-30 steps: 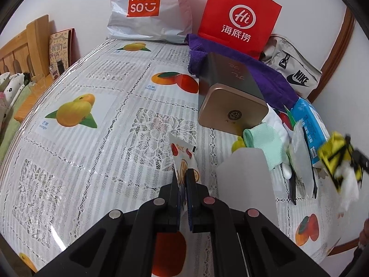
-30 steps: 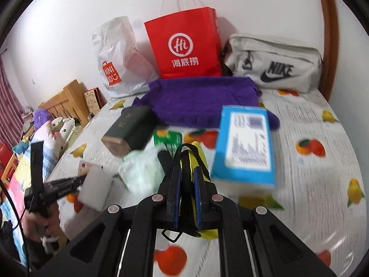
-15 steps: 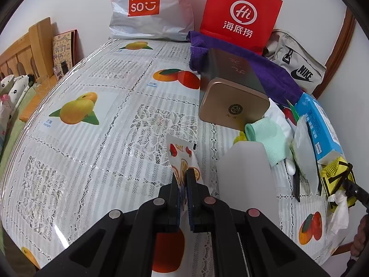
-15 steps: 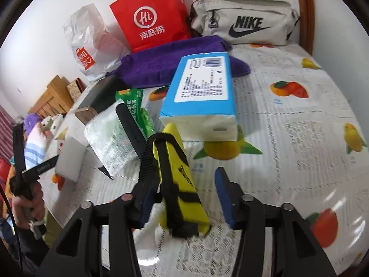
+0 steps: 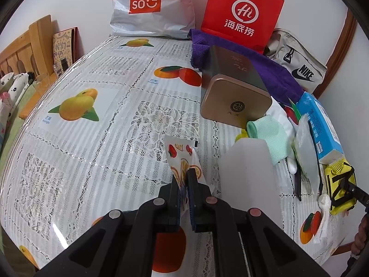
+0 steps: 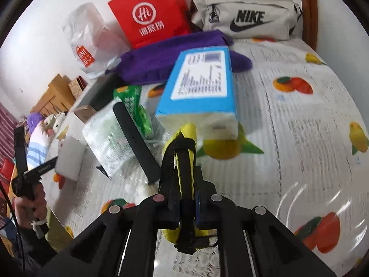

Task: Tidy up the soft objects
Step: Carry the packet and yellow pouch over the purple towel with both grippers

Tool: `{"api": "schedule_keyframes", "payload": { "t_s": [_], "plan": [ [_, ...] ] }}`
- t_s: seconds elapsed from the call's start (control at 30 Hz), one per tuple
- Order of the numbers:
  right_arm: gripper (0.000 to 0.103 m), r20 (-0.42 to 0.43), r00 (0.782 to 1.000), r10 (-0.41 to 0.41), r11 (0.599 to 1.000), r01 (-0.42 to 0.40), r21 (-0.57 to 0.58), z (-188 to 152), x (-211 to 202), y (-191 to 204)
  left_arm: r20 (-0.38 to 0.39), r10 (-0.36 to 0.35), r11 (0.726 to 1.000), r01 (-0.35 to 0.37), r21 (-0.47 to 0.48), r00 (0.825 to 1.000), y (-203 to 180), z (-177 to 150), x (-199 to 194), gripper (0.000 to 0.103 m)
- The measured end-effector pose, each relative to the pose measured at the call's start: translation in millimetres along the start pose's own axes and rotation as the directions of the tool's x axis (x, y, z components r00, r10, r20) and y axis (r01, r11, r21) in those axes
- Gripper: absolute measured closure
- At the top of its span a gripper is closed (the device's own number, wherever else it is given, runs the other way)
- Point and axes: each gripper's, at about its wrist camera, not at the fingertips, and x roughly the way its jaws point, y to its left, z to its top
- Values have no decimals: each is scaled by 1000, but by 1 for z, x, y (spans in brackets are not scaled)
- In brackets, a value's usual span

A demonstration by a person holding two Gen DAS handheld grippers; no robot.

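In the left wrist view my left gripper (image 5: 184, 180) is shut on a white packet printed with fruit slices (image 5: 180, 154), whose far end lies on the tablecloth. In the right wrist view my right gripper (image 6: 184, 173) has its jaws closing on a yellow mesh pouch with black straps (image 6: 184, 138), and the pads press its sides. The pouch lies low on the table, just in front of a blue tissue pack (image 6: 203, 78). The left wrist view shows the same yellow pouch (image 5: 339, 184) at the far right.
A purple towel (image 6: 173, 55), mint cloth (image 5: 269, 136), mesh-wrapped roll (image 6: 108, 138), black strap (image 6: 133, 138), white foam block (image 5: 246, 168) and gold tin (image 5: 233, 97) crowd the pile. A red bag (image 5: 242, 13), Miniso bag (image 5: 150, 4) and Nike bag (image 6: 244, 16) line the wall.
My right gripper came down toward the table, opened around the yellow pouch, then closed on it again lower down. The left gripper kept still, holding the packet.
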Motion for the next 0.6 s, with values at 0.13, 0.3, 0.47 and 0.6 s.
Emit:
{"api": "schedule_keyframes", "payload": {
  "t_s": [0.13, 0.3, 0.47, 0.6],
  "plan": [
    [88, -10, 1000, 15, 1000, -15, -5, -3, 9, 2, 2, -5, 1000, 5, -1, 1000, 0, -1, 1, 95],
    [94, 16, 999, 30, 999, -30, -13, -5, 5, 2, 10, -17, 1000, 17, 3, 1000, -1, -1, -2, 98],
    [95, 43, 999, 29, 1000, -30, 10, -6, -11, 0, 15, -22, 1000, 22, 6, 1000, -2, 4, -12, 98],
    [95, 54, 998, 12, 1000, -12, -1, -2, -20, 0, 21, -7, 1000, 6, 8, 1000, -1, 8, -23, 98]
  ]
}}
